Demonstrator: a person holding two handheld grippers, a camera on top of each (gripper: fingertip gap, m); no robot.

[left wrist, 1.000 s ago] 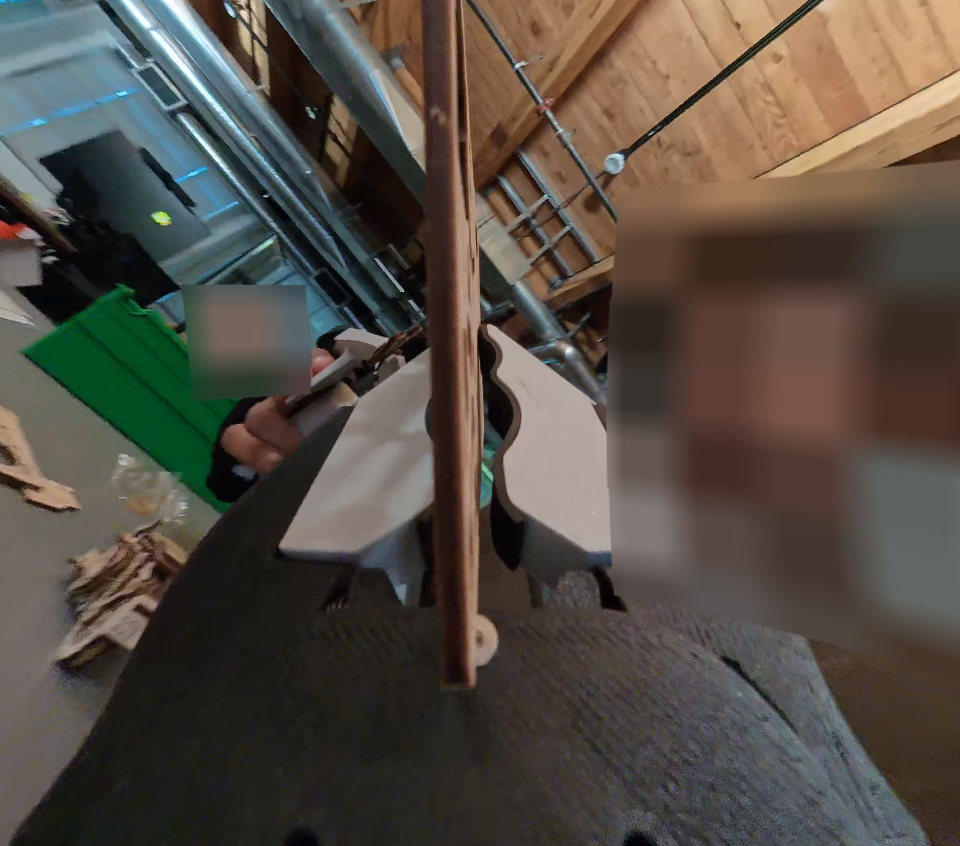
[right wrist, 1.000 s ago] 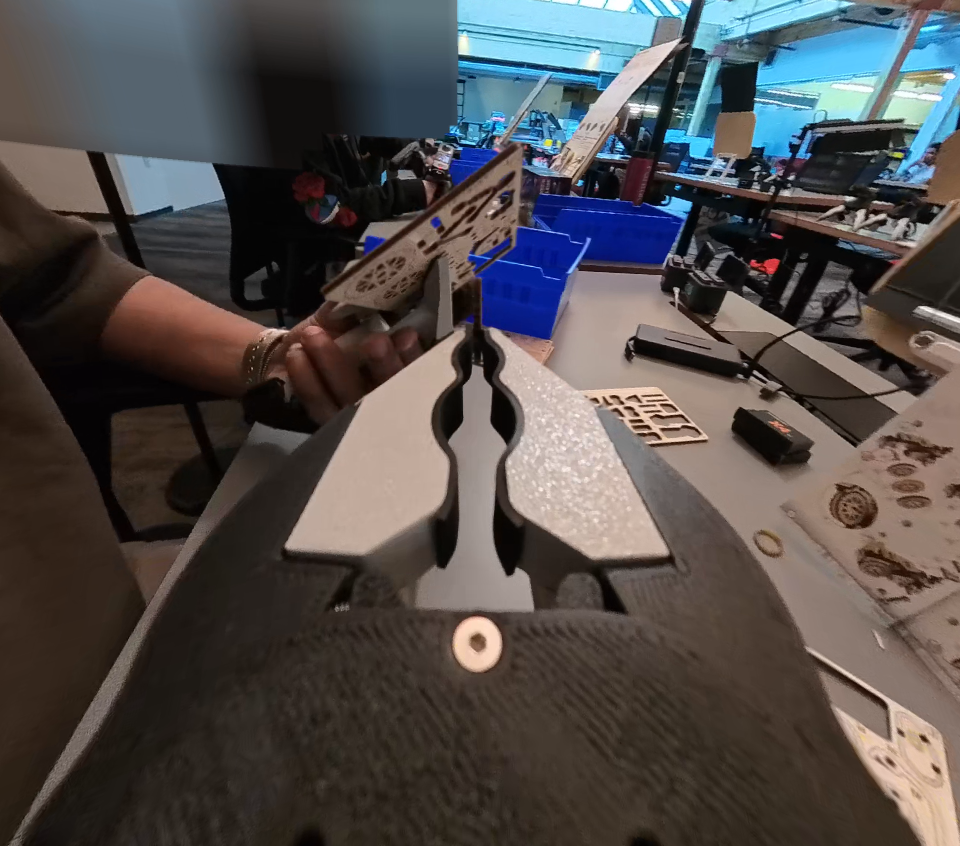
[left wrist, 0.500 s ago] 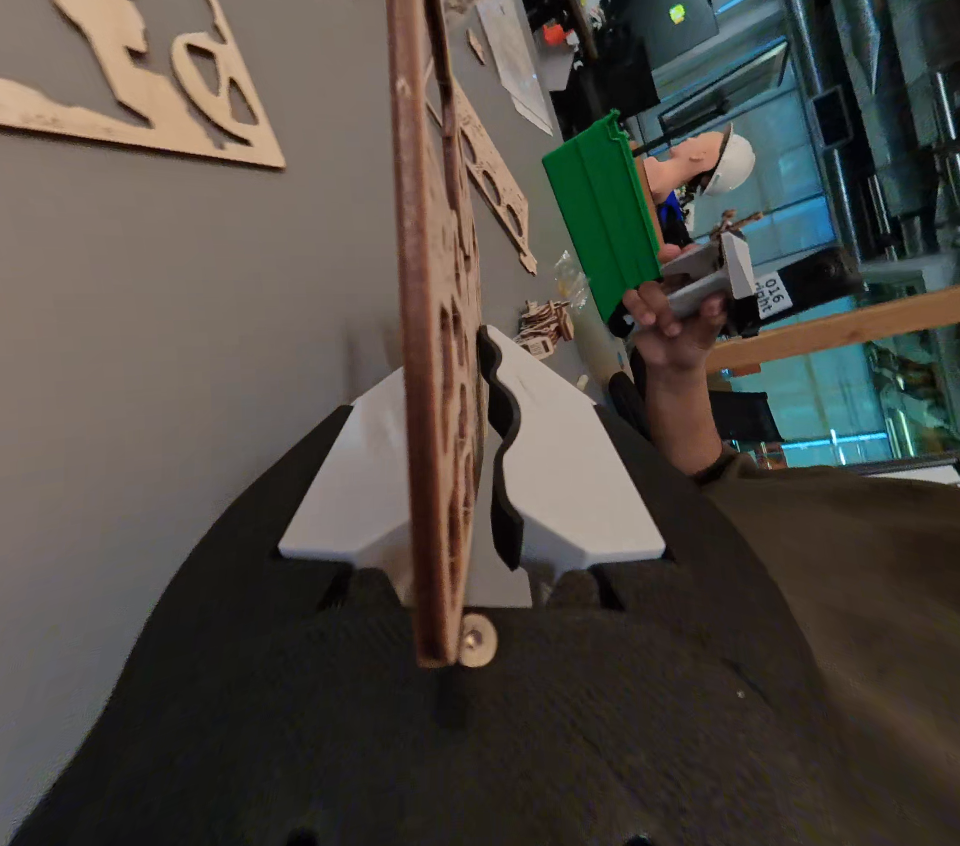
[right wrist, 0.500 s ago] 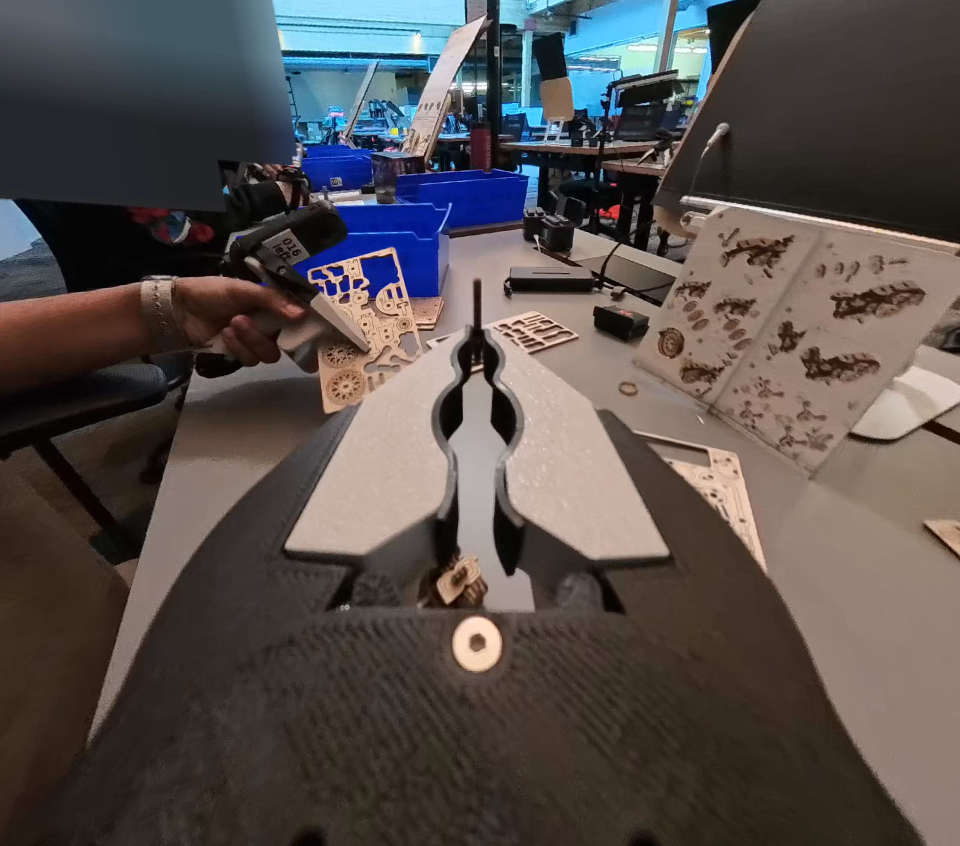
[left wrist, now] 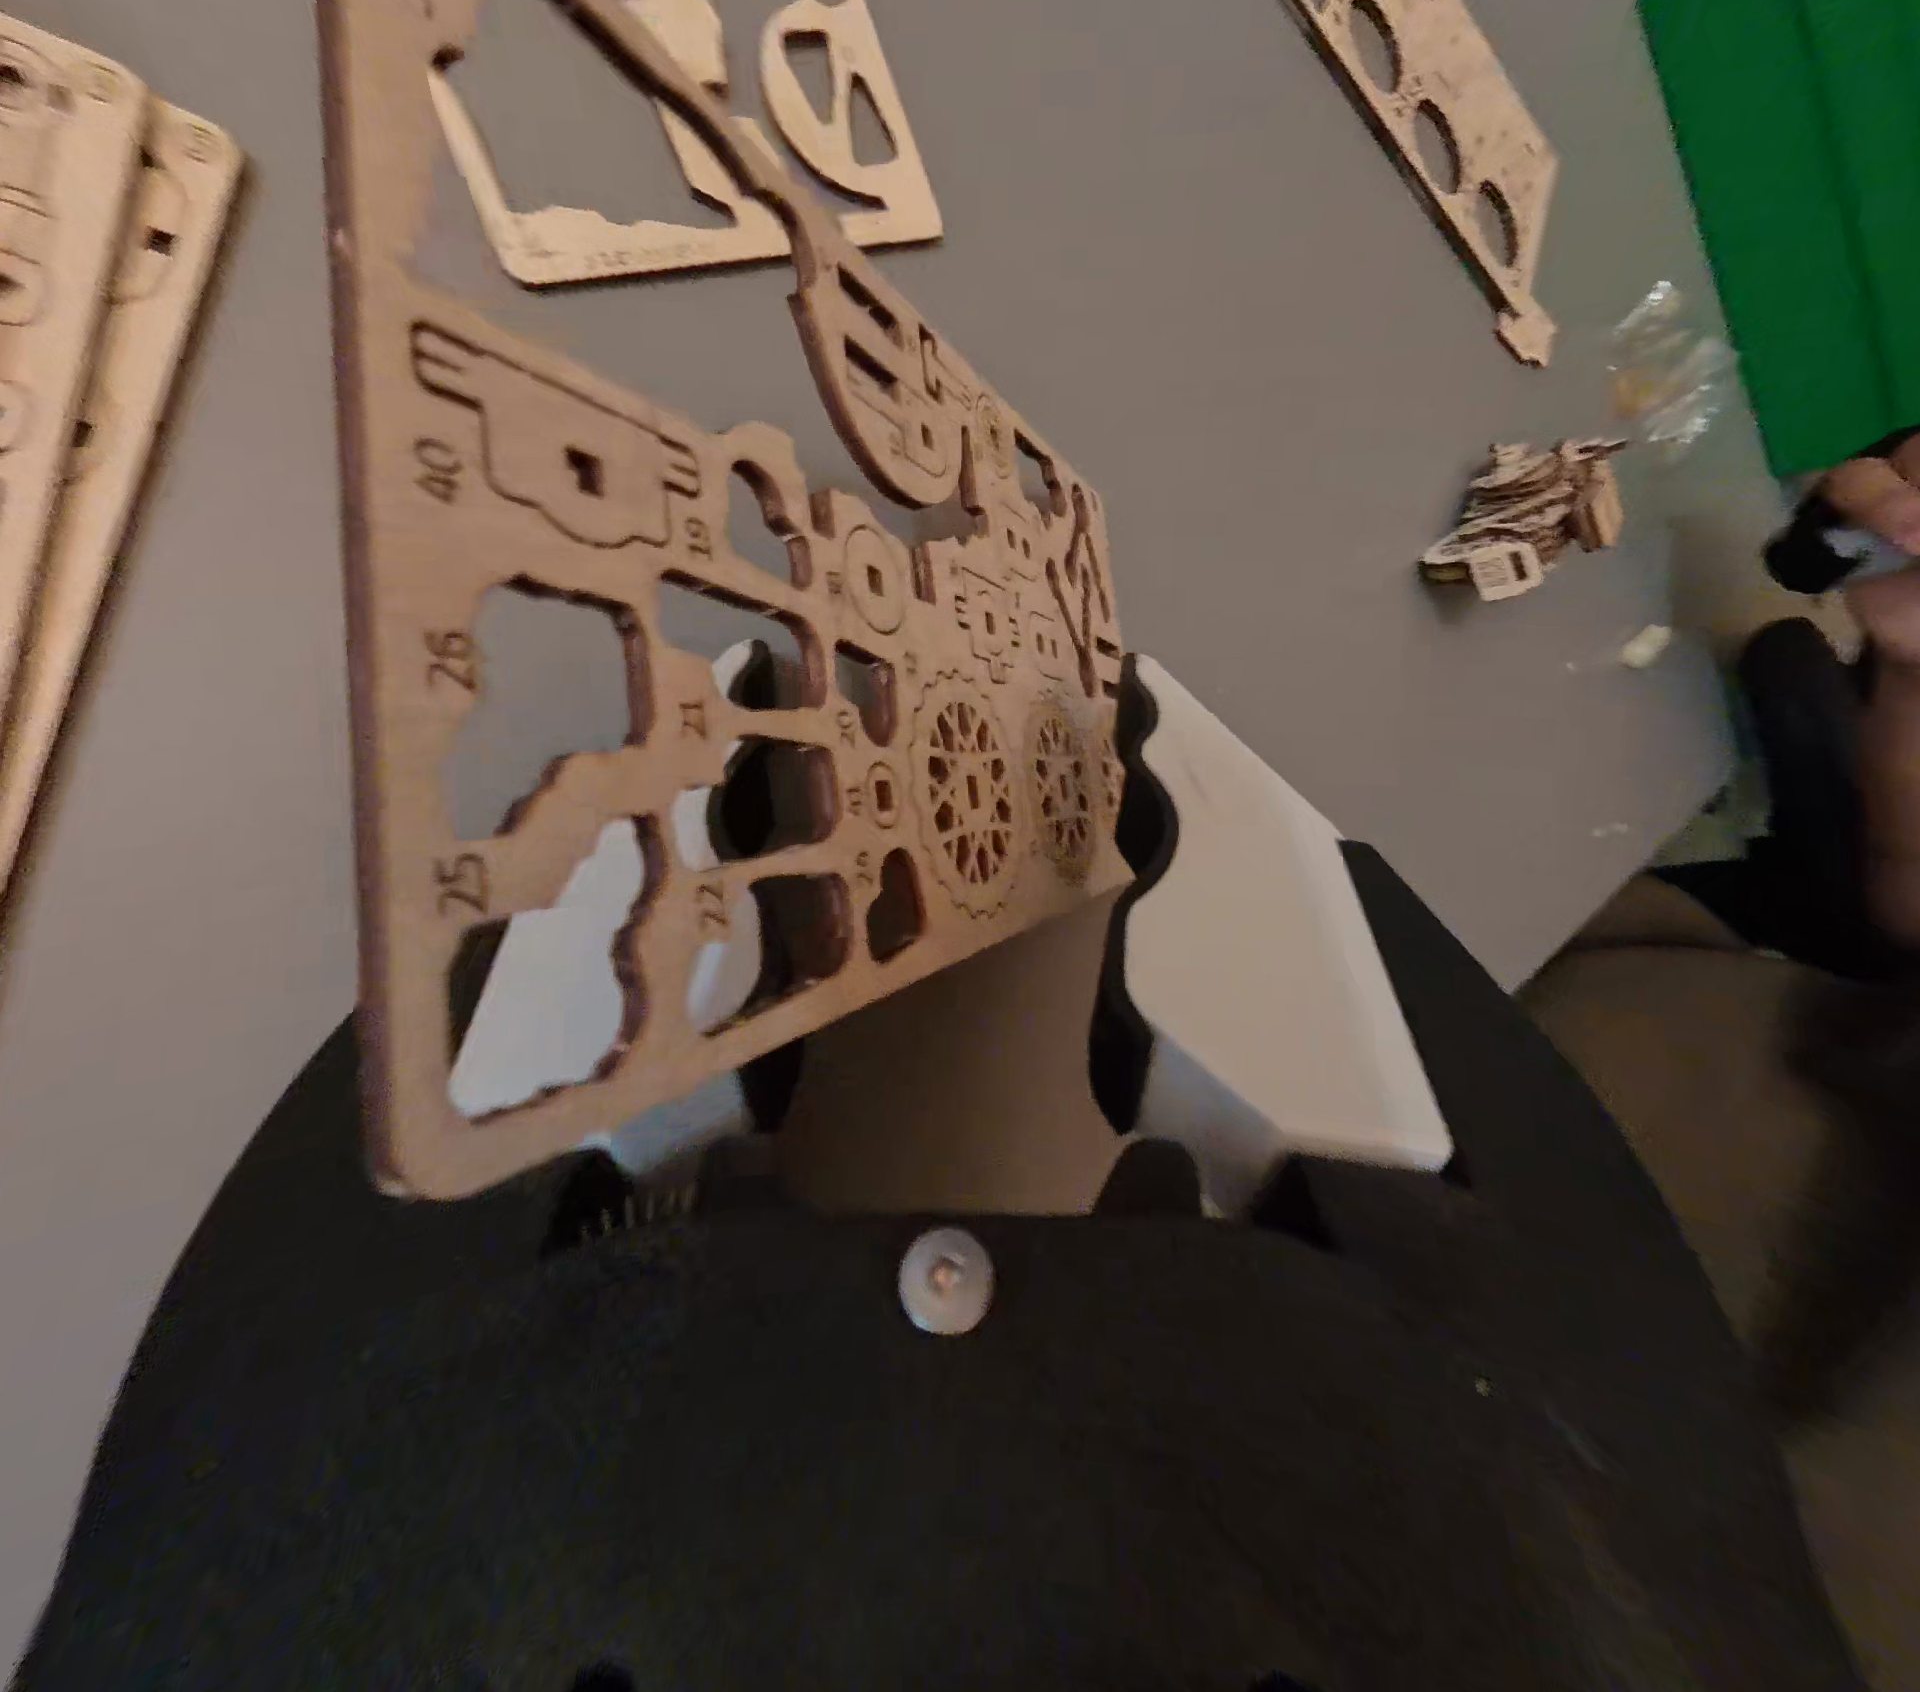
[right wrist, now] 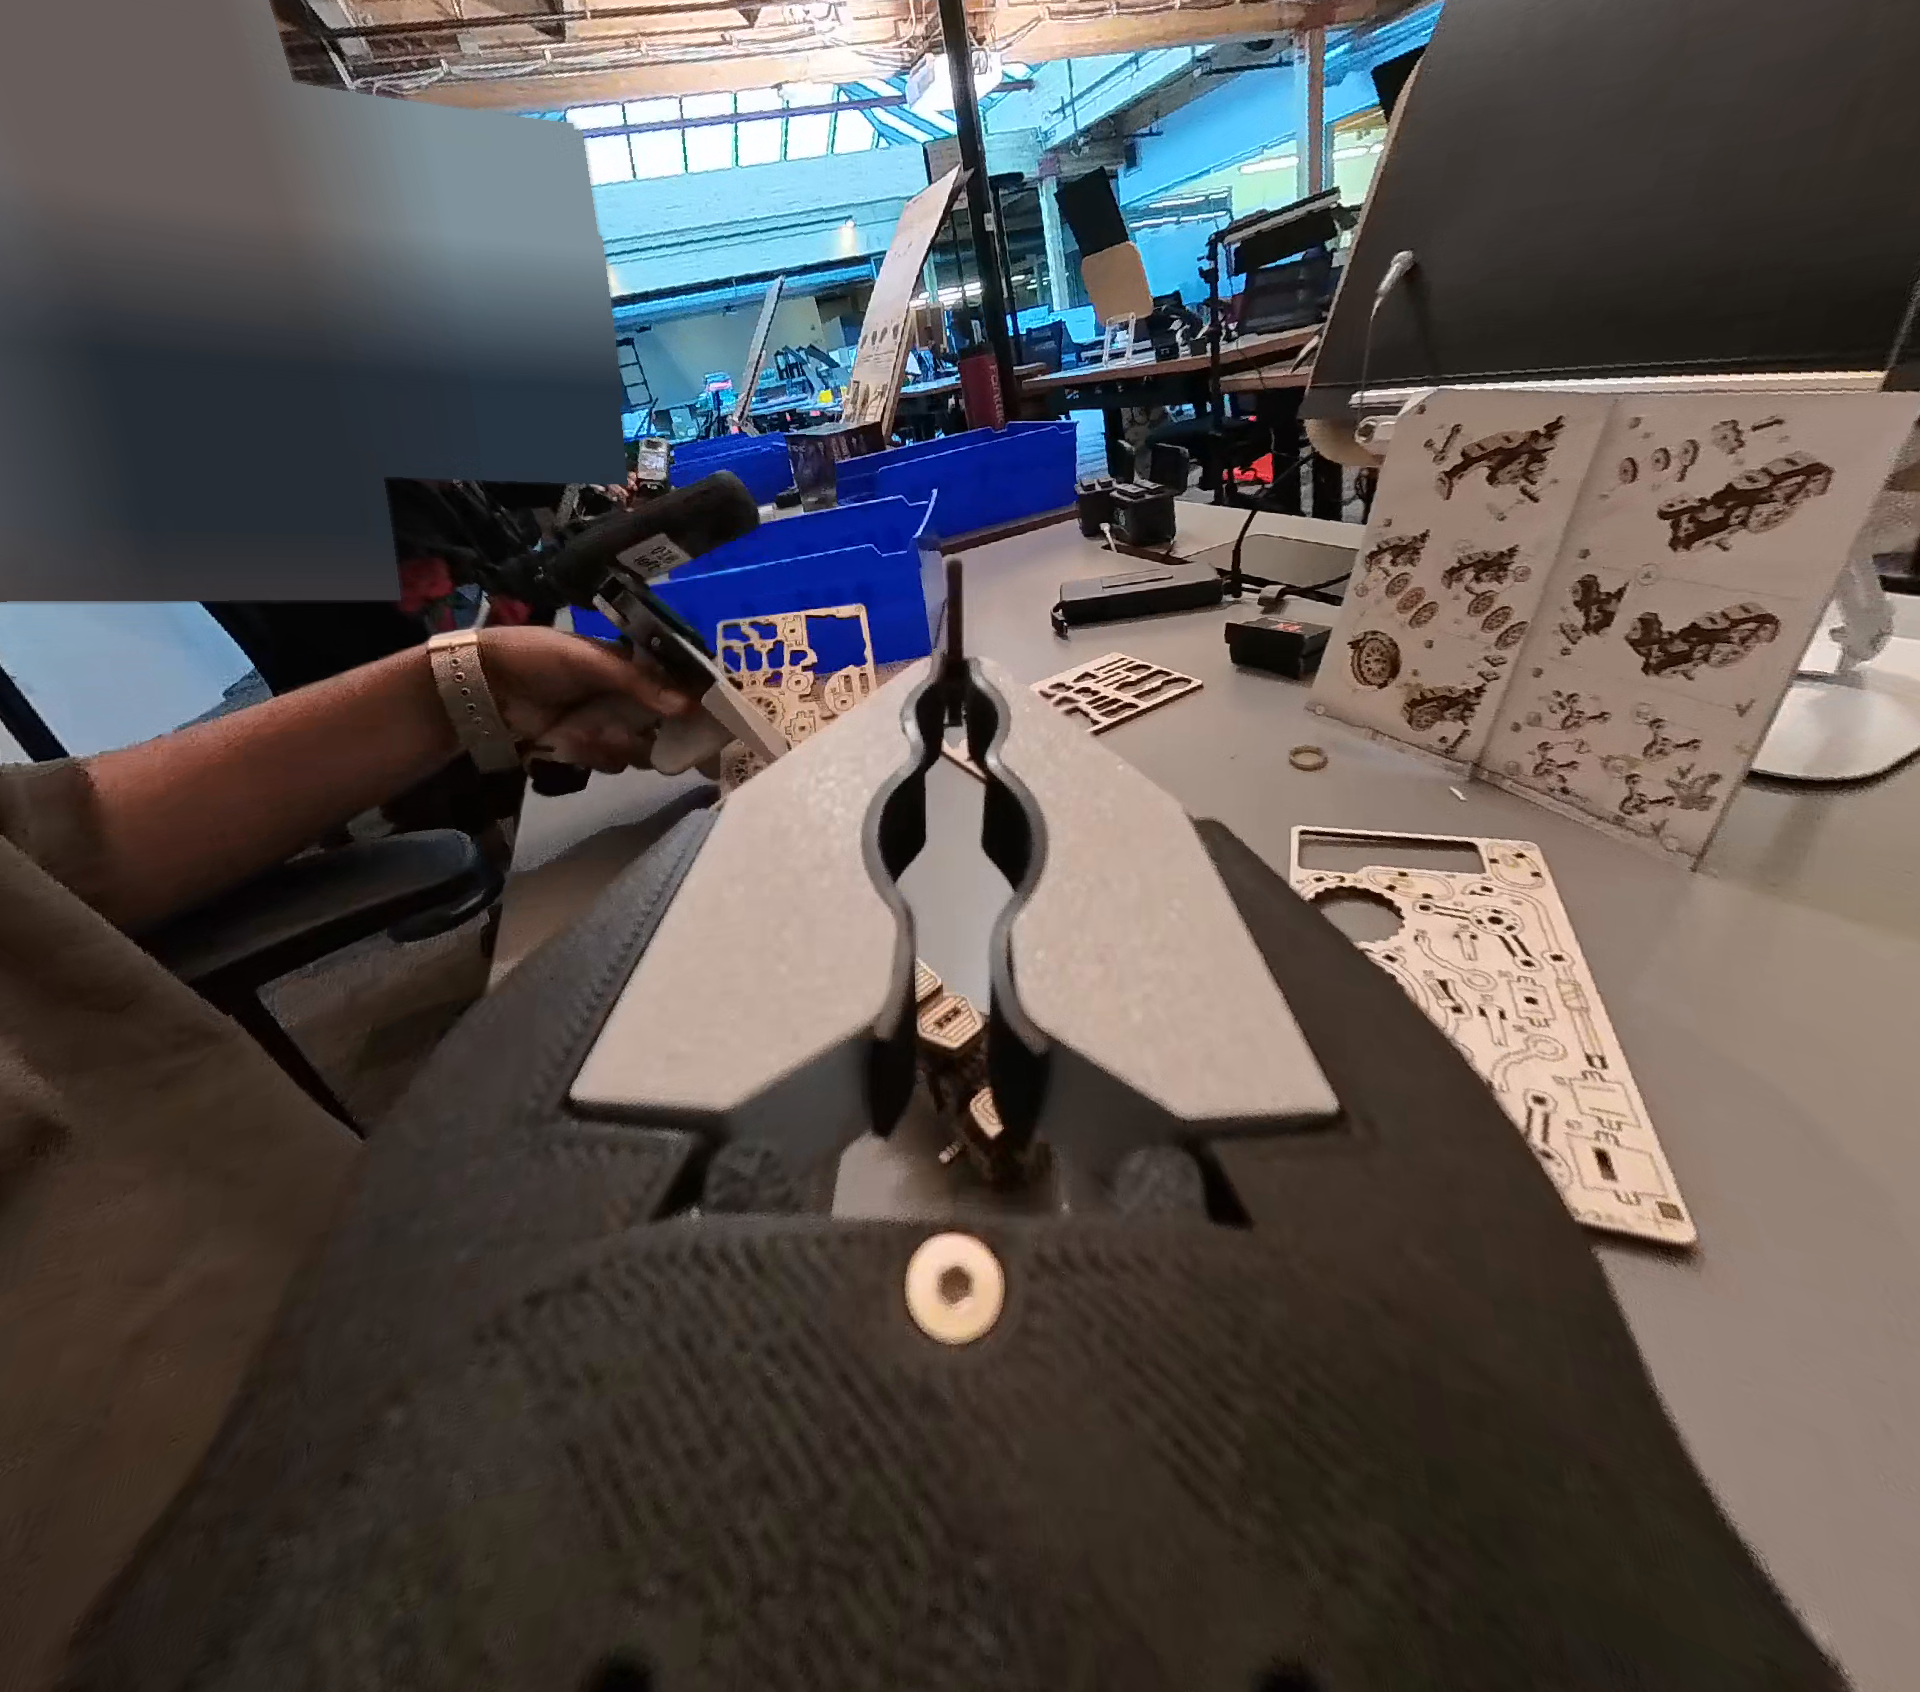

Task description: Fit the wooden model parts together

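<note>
Crowding grey table point(left wrist: 1143, 115): punched-out sheets point(left wrist: 1413, 73), green bin point(left wrist: 1797, 115), assembly point(left wrist: 1527, 520).

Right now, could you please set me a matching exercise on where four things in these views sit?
Things:
1. wooden parts sheet
2. green bin
3. instruction sheet
4. dark pin

Places:
A. pinched at the tips of the right gripper
B. propped up, leaning below the monitor
C. slanted between the open fingers of the left gripper
D. far right in the left wrist view

Pairs: 1-C, 2-D, 3-B, 4-A
</note>
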